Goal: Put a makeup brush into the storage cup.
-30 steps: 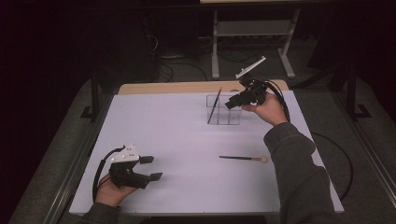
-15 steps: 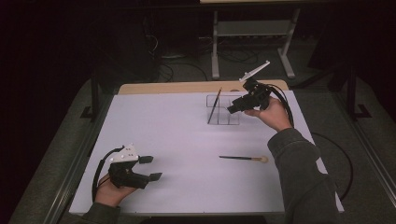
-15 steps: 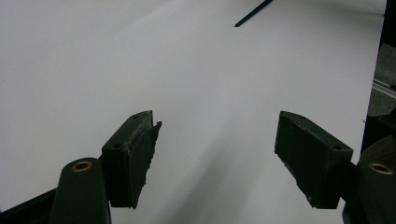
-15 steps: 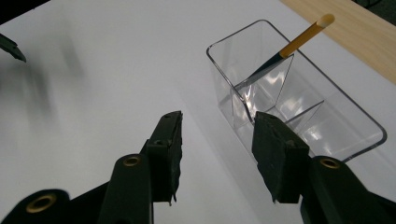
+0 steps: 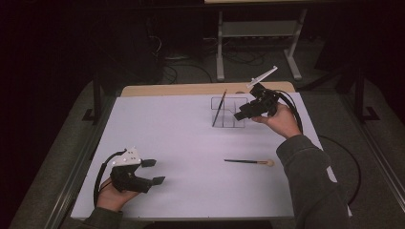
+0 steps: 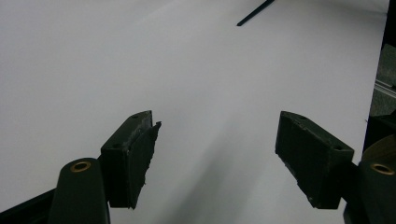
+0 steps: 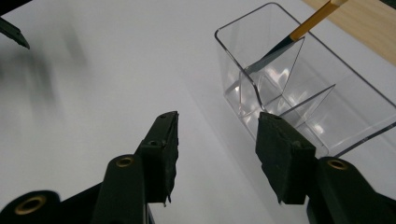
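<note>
A clear divided organizer (image 5: pixel 229 114) (image 7: pixel 322 102) stands at the far middle of the white mat (image 5: pixel 181 138). One brush (image 5: pixel 219 108) (image 7: pixel 301 32) leans in its left compartment. A second brush (image 5: pixel 248 162) (image 6: pixel 254 12) lies flat on the mat to the right of centre. My right gripper (image 5: pixel 240 115) (image 7: pixel 217 123) hovers just right of the organizer; its jaws have just been opening and nothing is between them. Near the front left corner my left gripper (image 5: pixel 154 171) (image 6: pixel 217 126) rests low with wide open, empty jaws.
A wooden strip (image 5: pixel 191 89) borders the mat's far edge. Beyond it stand a metal stand (image 5: pixel 258 33) and cables on the dark floor. Metal rails run along both table sides. A black cable (image 5: pixel 291 107) loops behind my right gripper.
My right gripper has edged slightly right and back from the organizer, leaving the brush leaning inside. The left hand and the lying brush have stayed where they were.
</note>
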`<state>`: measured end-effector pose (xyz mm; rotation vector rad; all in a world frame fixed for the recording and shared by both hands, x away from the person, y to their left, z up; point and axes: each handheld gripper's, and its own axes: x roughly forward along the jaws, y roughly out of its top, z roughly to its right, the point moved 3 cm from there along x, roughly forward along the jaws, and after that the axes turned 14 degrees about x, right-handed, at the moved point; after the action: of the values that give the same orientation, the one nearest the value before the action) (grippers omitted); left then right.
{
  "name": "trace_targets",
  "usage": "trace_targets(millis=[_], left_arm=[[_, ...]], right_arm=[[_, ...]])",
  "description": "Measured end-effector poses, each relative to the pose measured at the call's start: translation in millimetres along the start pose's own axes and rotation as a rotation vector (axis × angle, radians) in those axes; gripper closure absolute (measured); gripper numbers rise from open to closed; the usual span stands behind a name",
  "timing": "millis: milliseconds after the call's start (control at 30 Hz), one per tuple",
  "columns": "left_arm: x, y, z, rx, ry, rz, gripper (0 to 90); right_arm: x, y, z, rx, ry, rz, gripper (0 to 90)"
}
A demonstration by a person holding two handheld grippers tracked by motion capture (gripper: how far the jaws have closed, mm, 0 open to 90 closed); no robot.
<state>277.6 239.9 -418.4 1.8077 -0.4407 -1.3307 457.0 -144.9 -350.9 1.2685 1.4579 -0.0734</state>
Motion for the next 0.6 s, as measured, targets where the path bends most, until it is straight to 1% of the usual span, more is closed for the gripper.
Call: trace_targets(millis=[33,100,167,200,300,433,467,533,600], left_arm=[[0.1,-0.1,0.0,-0.001,0.000,0.000,27.7],[0.2,-0.1,0.3,-0.002,-0.002,-0.003,27.7],[0.4,0.2,0.3,-0.004,-0.002,-0.003,27.6],[0.4,0.4,0.4,-0.003,-0.001,-0.002,27.6],[0.9,0.8,0.4,-0.001,-0.002,-0.002,27.6],[0.9,0.7,1.2,-0.003,-0.002,-0.002,27.5],[0.7,0.8,1.1,-0.002,-0.001,-0.001,27.5],[0.5,0.9,1.0,0.001,0.000,0.001,27.4],[0.7,0.8,1.1,-0.003,0.000,0.000,27.4]], right_arm=[[0.1,-0.8,-0.1,-0.002,0.004,-0.001,47.1],[0.5,-2.5,-0.1,-0.004,-0.004,-0.008,46.3],[-0.1,-3.9,-1.6,-0.005,0.000,-0.007,46.1],[-0.4,-4.5,-1.7,-0.009,-0.007,-0.006,45.8],[-2.5,-6.6,-3.7,-0.008,-0.002,-0.002,44.8],[-4.6,-9.6,-5.0,-0.009,-0.007,0.000,42.7],[-4.7,-10.5,-6.2,-0.005,0.001,0.000,42.1],[-4.0,-12.4,-6.4,-0.013,-0.006,0.000,40.9],[-3.7,-14.3,-8.0,-0.014,0.004,-0.003,41.3]])
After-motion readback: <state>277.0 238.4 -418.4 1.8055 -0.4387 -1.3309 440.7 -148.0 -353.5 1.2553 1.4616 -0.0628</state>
